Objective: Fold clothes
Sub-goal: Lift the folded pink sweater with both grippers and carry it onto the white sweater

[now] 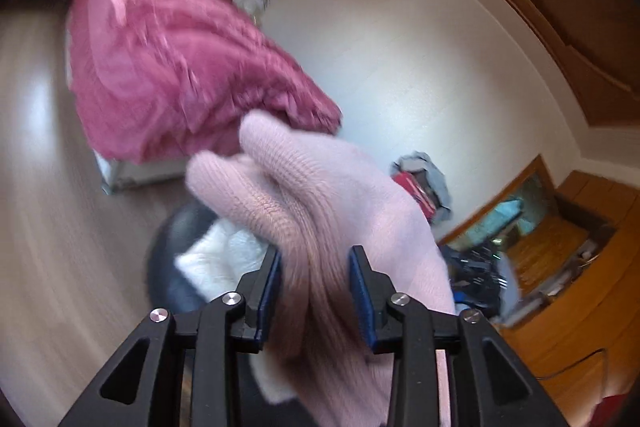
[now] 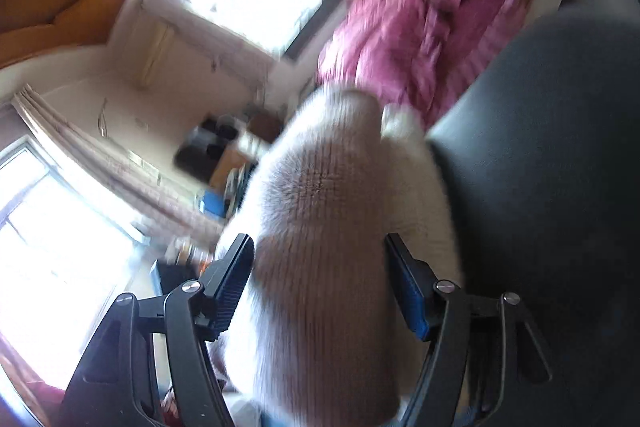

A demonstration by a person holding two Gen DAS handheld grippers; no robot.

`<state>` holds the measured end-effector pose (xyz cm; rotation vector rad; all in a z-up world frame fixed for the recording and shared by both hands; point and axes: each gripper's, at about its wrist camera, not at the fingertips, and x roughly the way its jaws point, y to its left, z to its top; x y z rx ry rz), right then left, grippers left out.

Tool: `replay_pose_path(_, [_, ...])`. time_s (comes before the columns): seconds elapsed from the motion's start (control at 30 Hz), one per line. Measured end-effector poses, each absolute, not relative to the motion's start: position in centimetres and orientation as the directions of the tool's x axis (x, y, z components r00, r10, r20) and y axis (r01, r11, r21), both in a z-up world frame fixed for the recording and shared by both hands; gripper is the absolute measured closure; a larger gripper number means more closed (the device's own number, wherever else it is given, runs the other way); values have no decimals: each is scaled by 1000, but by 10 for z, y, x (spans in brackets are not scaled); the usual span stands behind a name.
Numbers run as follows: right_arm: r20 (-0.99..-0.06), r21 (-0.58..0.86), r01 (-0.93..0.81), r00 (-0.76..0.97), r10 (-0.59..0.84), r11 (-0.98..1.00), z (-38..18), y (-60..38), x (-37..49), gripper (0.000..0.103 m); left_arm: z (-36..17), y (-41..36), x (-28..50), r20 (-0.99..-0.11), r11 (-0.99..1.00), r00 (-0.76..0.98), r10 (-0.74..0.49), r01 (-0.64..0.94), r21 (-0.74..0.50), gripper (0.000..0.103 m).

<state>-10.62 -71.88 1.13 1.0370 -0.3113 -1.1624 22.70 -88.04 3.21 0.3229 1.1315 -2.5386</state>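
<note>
The left gripper (image 1: pixel 315 275) is clenched on a bunched fold of a pale pink knitted sweater (image 1: pixel 316 183), the ribbed cloth pinched between its two blue-padded fingers (image 1: pixel 362 293) and rising beyond them in two rounded humps. The sweater hangs in the air in front of a crumpled magenta bedspread (image 1: pixel 172 67), which lies on a bed behind and above it in the left wrist view; just below the sweater and to the left of the fingers shows a white quilted cloth (image 1: pixel 224 255) against something dark and rounded. A heap of grey and red clothes (image 1: pixel 424 183) sits well apart from the sweater, against the white wall to its right. In the right wrist view the right gripper (image 2: pixel 320 267) has the same pink knit (image 2: pixel 320 227) filling the wide gap between its fingers, the cloth bulging past both pads; the picture is blurred, and whether the pads press the cloth or merely stand around it cannot be told. Beside the sweater on the right is a large dark rounded surface (image 2: pixel 540 167), and the magenta bedspread (image 2: pixel 440 15) lies beyond it
</note>
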Motion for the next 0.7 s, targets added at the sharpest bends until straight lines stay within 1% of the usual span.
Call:
replay_pose_path(0.07, [-261,774,633,318,-911,0,19,-692,-106,35,52,-864,237,-314,-665,-897,-312,442,-601,79])
replay_pose_path(0.1, [-247,759,651,270,-931,-13,23,-680,-106,38,62,-855,241,-299,-682,-884,-358,467,-564,79])
replay_pose_path(0.13, [-262,716,697,232,-937,-27,31,-672,-100,49,74,-847,242,-278,-700,-881,-384,474,-535,79])
replay_pose_path(0.17, [-288,673,739,206,-935,-45,39,-674,-92,56,86,-838,240,-254,-722,-886,-388,463,-514,79])
replay_pose_path(0.2, [-313,627,777,181,-933,-60,46,-676,-85,57,99,-830,231,-241,-746,-893,-381,451,-490,79])
replay_pose_path(0.27, [-356,540,840,165,-920,-58,58,-692,-65,59,121,-815,205,-243,-793,-904,-352,426,-436,78])
replay_pose_path(0.33, [-393,477,878,165,-905,-47,53,-704,-44,60,131,-794,176,-278,-836,-906,-318,406,-369,78])
replay_pose_path(0.43, [-448,378,925,159,-880,-26,46,-722,-13,60,119,-766,128,-399,-875,-871,-286,407,-261,78])
replay_pose_path(0.47, [-466,344,939,155,-871,-17,44,-729,-2,60,111,-760,117,-436,-879,-850,-294,420,-225,78])
replay_pose_path(0.53, [-500,274,962,144,-854,2,39,-740,19,60,90,-755,106,-496,-870,-798,-343,469,-153,78])
replay_pose_path(0.63, [-522,133,991,73,-850,4,30,-731,34,60,57,-762,105,-564,-808,-675,-476,588,-22,78])
replay_pose_path(0.67, [-529,86,996,48,-847,2,27,-728,38,61,48,-765,109,-568,-795,-657,-495,607,-9,77])
replay_pose_path(0.7, [-534,44,999,25,-845,1,24,-725,41,61,41,-769,117,-559,-797,-671,-487,603,-30,77])
